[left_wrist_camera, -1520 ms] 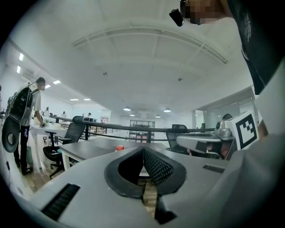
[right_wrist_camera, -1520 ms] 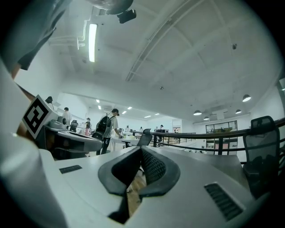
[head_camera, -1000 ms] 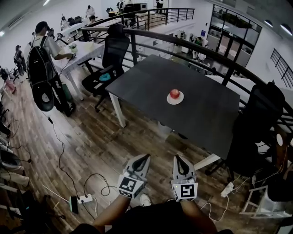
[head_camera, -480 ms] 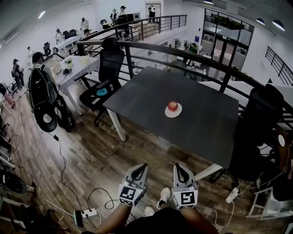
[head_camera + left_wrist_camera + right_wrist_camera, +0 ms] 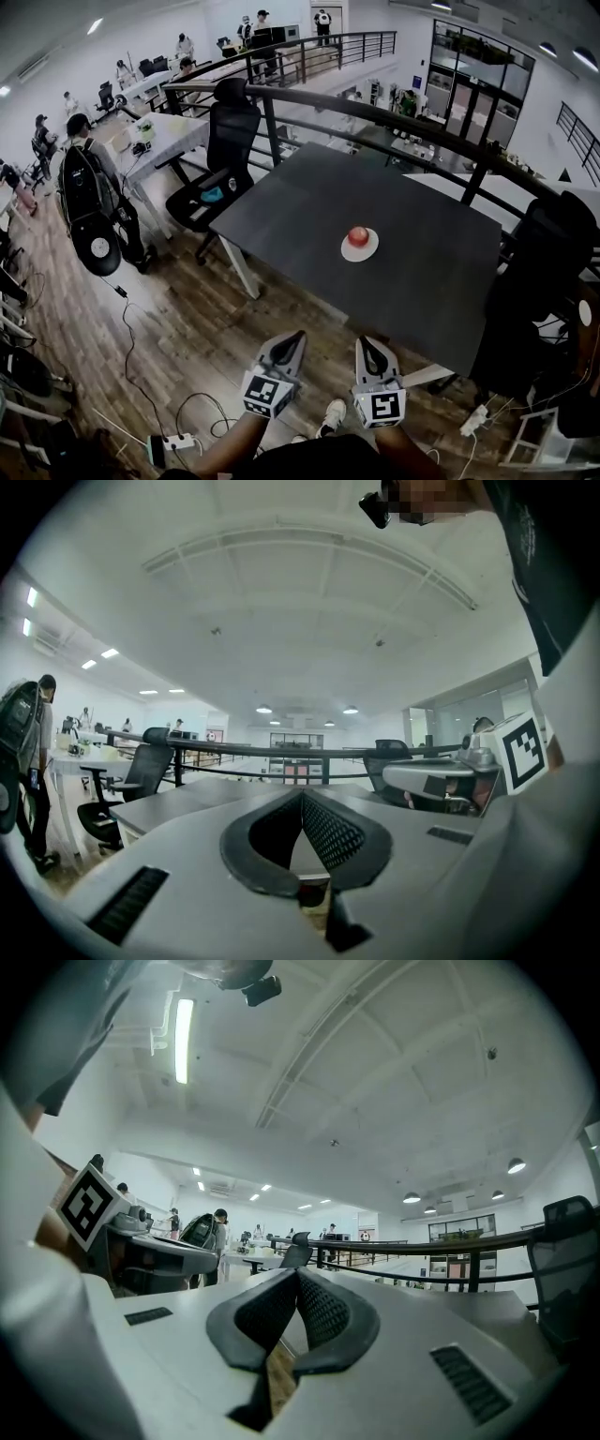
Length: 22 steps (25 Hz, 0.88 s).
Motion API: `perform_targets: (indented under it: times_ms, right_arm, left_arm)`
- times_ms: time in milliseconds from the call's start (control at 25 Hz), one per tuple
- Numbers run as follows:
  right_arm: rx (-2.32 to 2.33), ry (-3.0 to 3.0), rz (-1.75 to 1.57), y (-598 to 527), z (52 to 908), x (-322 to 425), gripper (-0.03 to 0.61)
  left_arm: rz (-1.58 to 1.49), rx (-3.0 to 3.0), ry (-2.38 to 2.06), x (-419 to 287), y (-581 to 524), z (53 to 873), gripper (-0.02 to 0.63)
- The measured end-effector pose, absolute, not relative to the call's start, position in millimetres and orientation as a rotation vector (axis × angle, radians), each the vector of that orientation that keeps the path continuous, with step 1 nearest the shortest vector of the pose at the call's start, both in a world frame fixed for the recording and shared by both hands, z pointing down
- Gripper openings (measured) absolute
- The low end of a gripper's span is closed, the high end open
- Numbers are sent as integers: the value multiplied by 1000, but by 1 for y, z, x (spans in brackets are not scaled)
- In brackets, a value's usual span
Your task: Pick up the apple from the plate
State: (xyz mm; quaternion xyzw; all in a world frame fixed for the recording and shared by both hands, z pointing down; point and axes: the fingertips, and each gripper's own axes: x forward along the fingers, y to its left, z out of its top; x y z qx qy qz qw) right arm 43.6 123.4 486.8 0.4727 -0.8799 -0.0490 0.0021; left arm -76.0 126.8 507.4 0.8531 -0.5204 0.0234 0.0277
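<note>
— Where do we have the round red apple (image 5: 358, 235)?

— We see it sitting on the small white round plate (image 5: 348, 253), and the plate lies about in the middle of the dark grey rectangular table (image 5: 281, 202), well away from every corner and edge.

— And our two tools?

— We hold them side by side, off the table, over the brown wooden plank floor (image 5: 187, 309), just short of the table's near edge. The left gripper (image 5: 295, 337) and the right gripper (image 5: 367, 343) both point level toward the table and are well apart from the apple.

— How do the jaws stand?

— In the left gripper view we find the black ribbed pads (image 5: 328, 829) pressed together at the tips, with nothing pinched. The right gripper view gives us the same: pads (image 5: 321, 1309) meeting, nothing between them.

— What else do we see around the table?

— A black office chair (image 5: 225, 141) stands at the left edge, a curved dark metal railing (image 5: 394, 117) runs behind the far edge, and a person with a black backpack (image 5: 82, 178) stands farther left.
</note>
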Motion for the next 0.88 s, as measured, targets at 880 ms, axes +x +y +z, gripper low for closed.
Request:
perform_targets:
  times_ms: [880]
  right_arm:
    - [1395, -2847, -165, 1, 478, 40, 25]
  left_arm:
    - [56, 2624, -1635, -55, -3, 497, 23]
